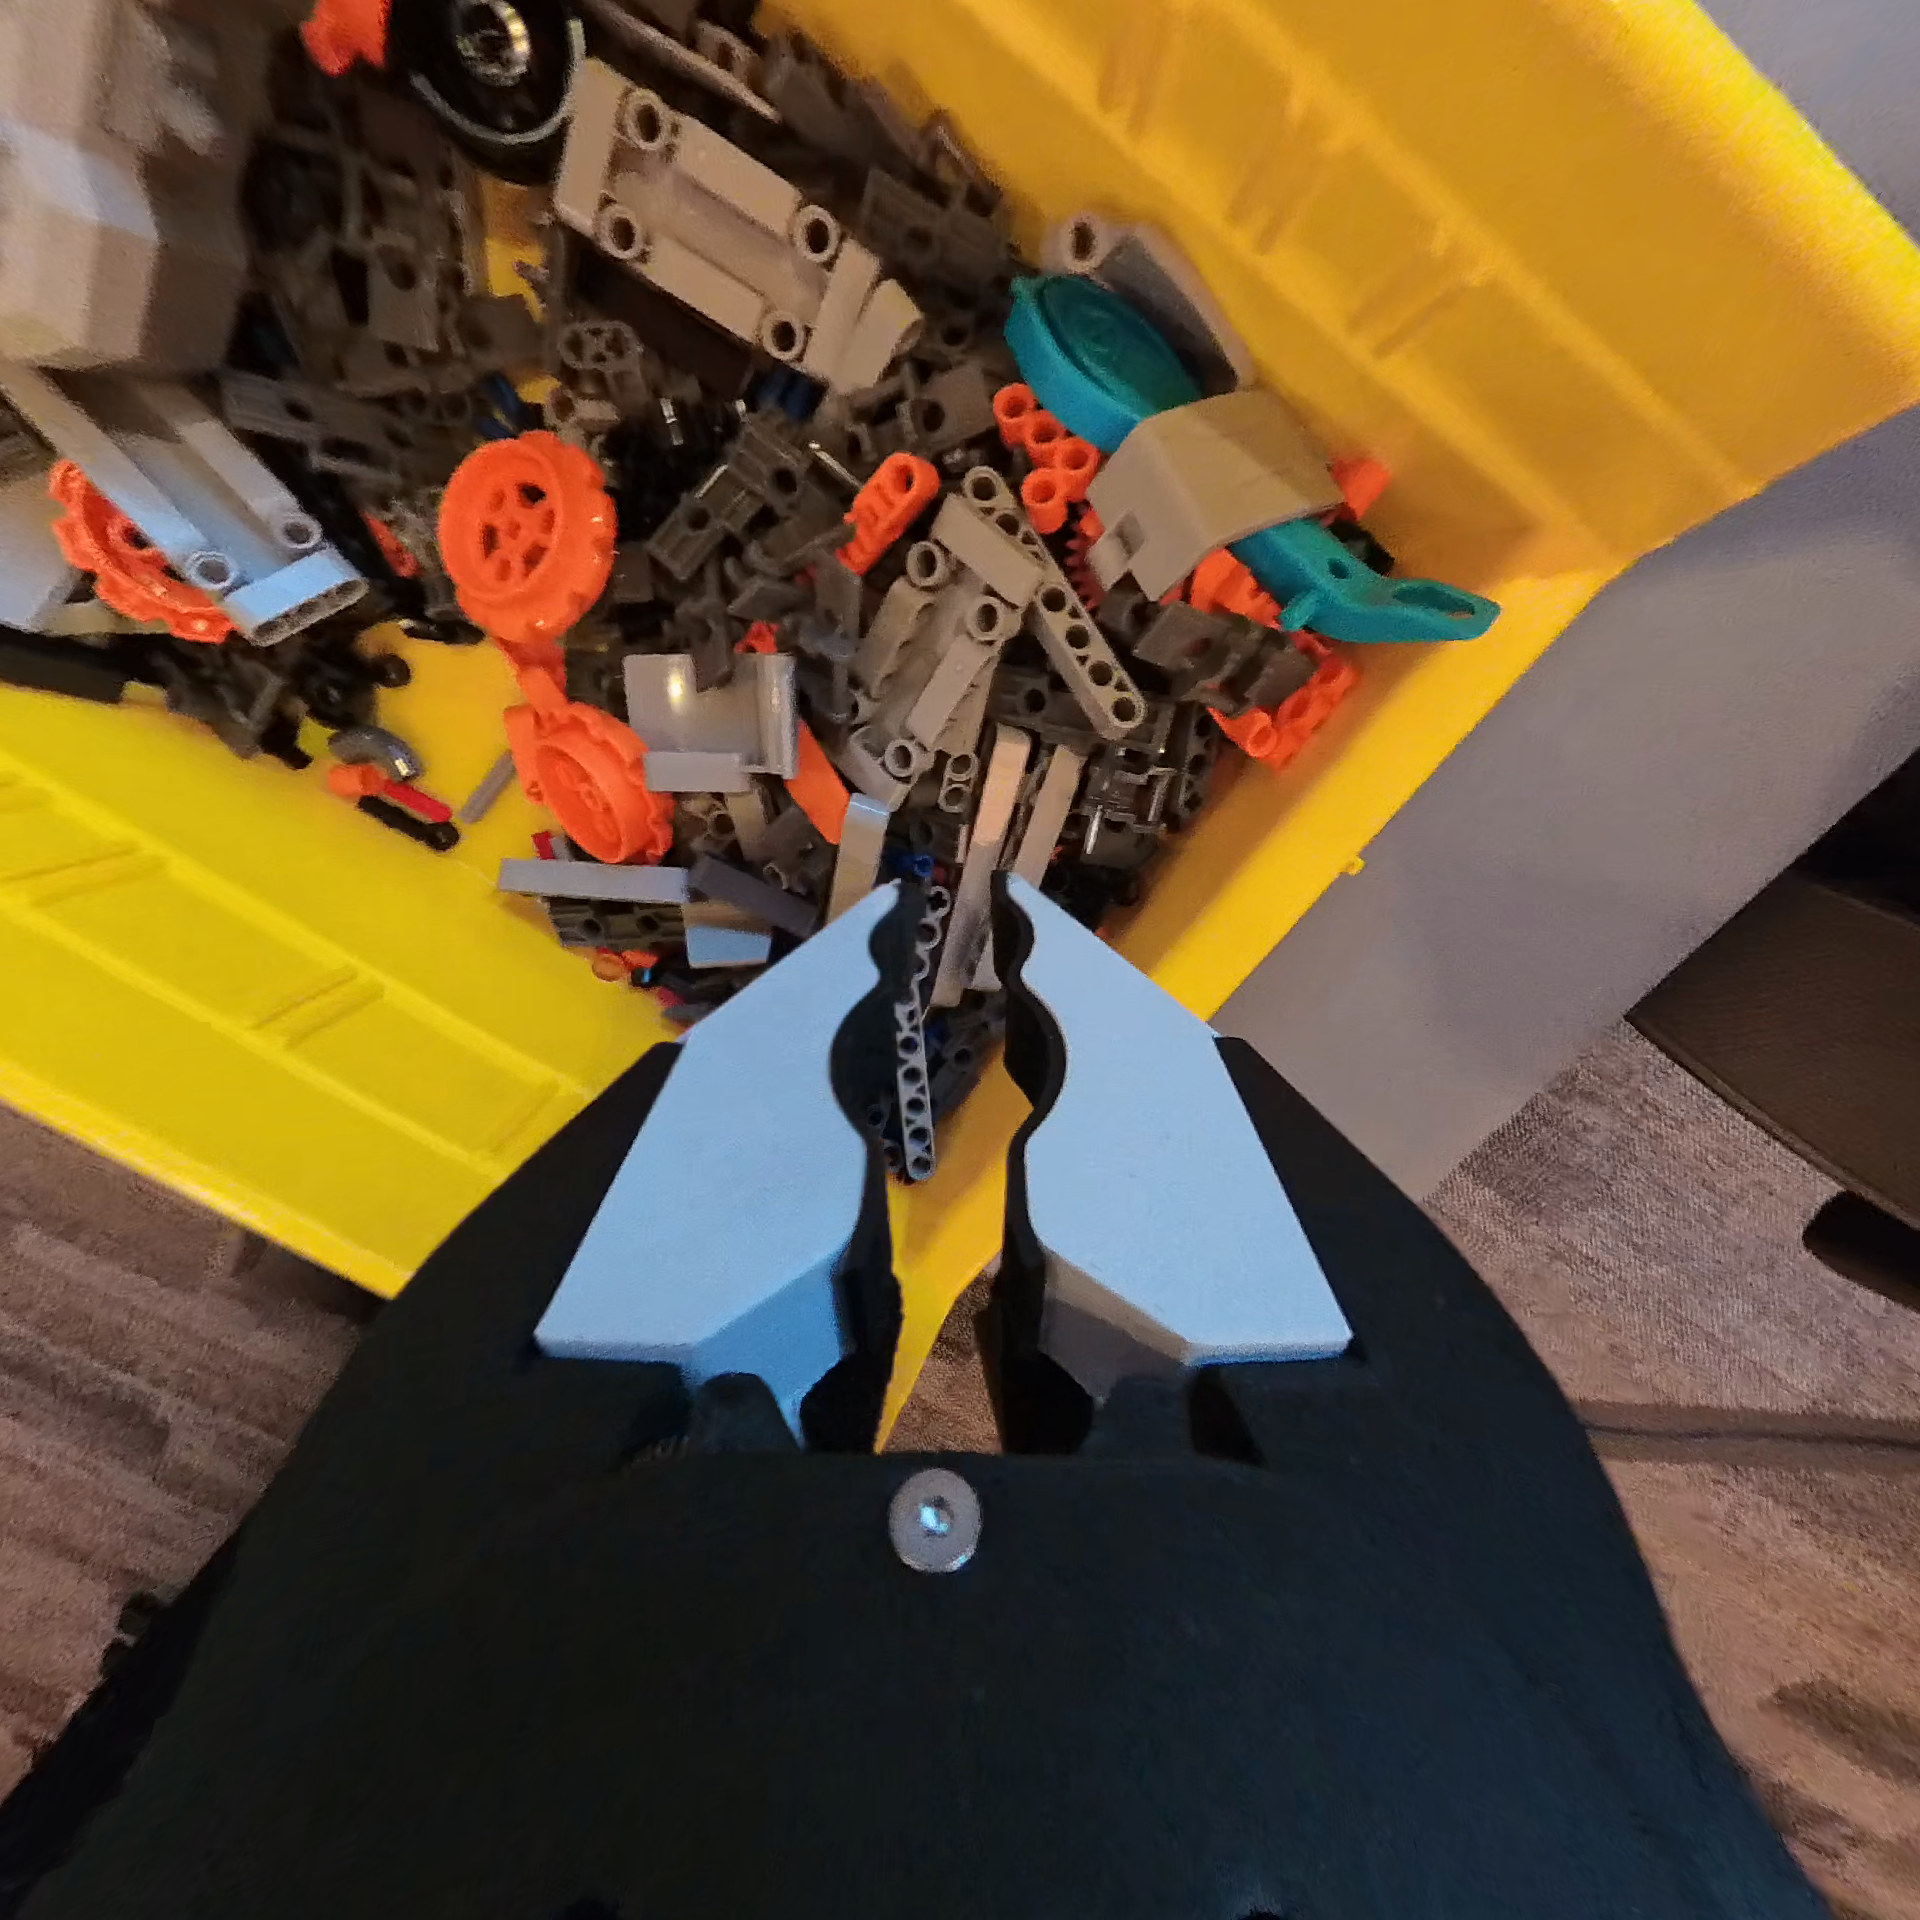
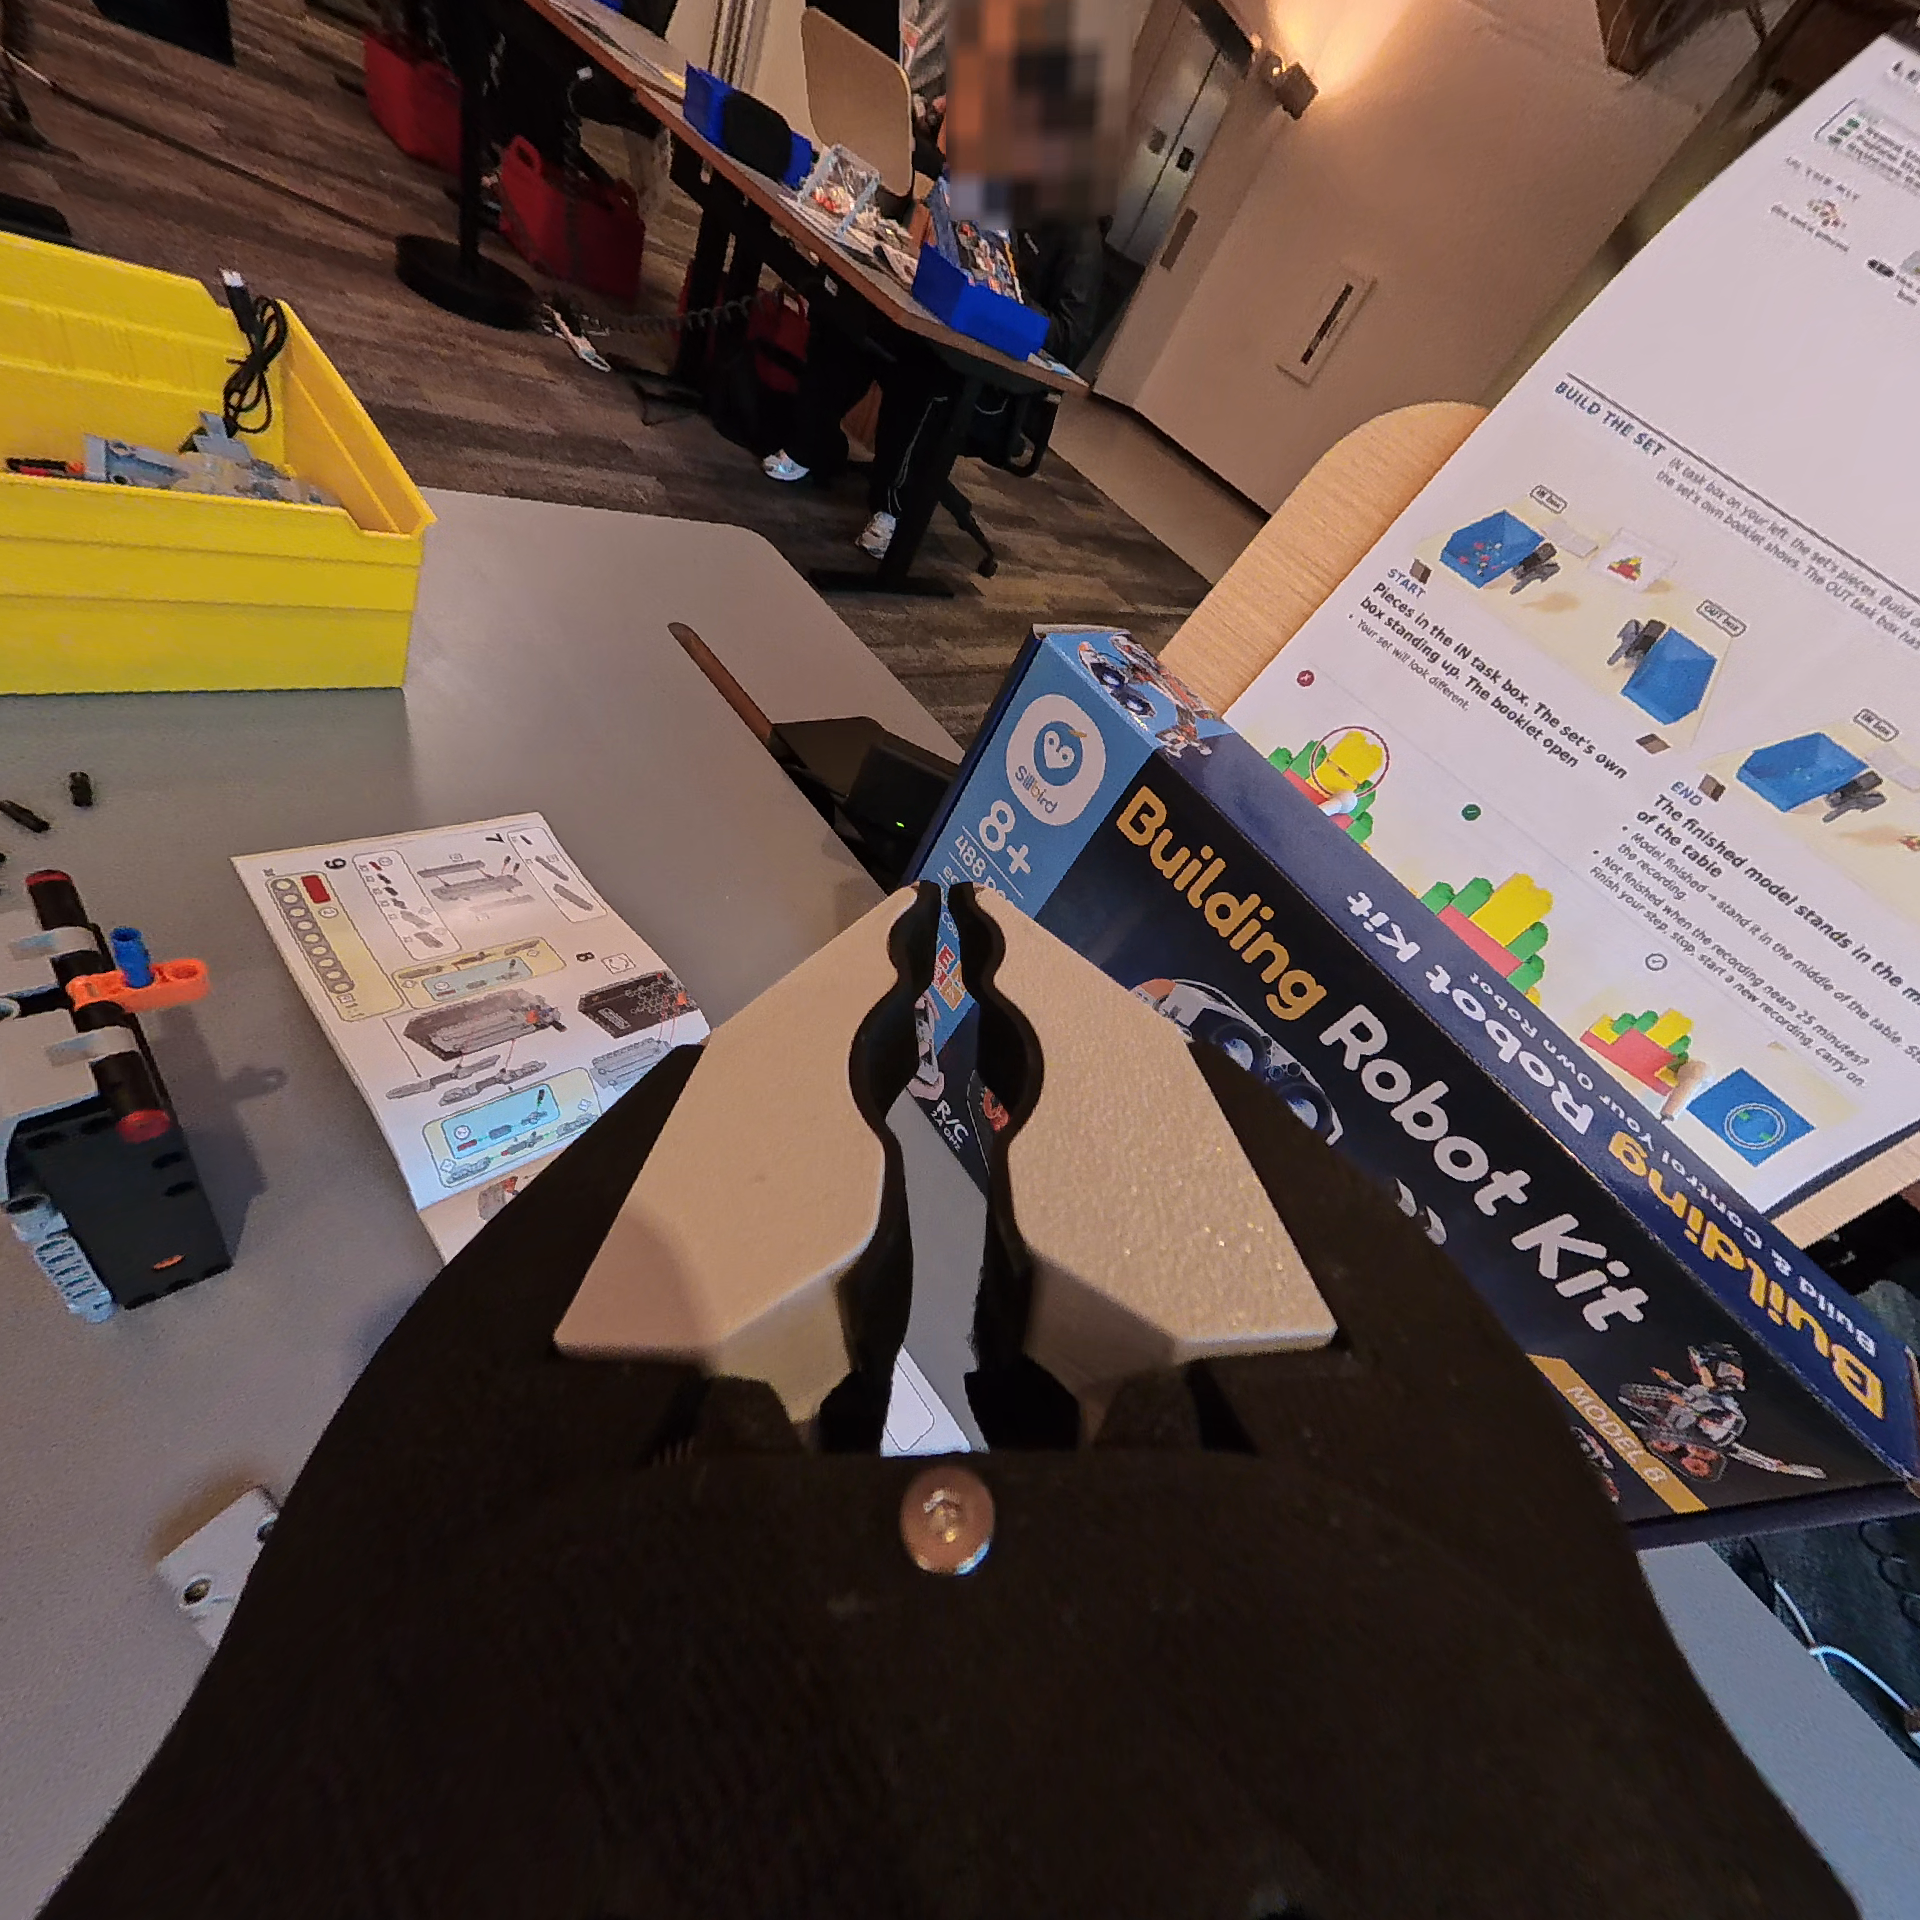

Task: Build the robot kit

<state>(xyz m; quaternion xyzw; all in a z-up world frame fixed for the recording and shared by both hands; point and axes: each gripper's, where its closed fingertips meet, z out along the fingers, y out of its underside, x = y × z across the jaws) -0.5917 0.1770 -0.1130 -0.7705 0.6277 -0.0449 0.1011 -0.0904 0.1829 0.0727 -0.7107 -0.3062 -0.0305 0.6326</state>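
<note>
Between the left gripper's (image 1: 948, 894) parted fingers, a thin grey holed beam (image 1: 914, 1081) leans against one pad; whether it's pinched is unclear. Beyond, the yellow bin (image 1: 260, 997) holds blurred parts. Right gripper (image 2: 948, 894), nearly closed, empty, hovers before the kit box (image 2: 1351, 1091), partly hiding the instruction sheet (image 2: 468, 997).

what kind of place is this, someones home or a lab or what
Probably a shared workroom or lab set up for kit building, not a home. A yellow bin full of construction pieces sits on a grey table, an instruction booklet lies open, and more desks stand on office carpet behind.
</note>
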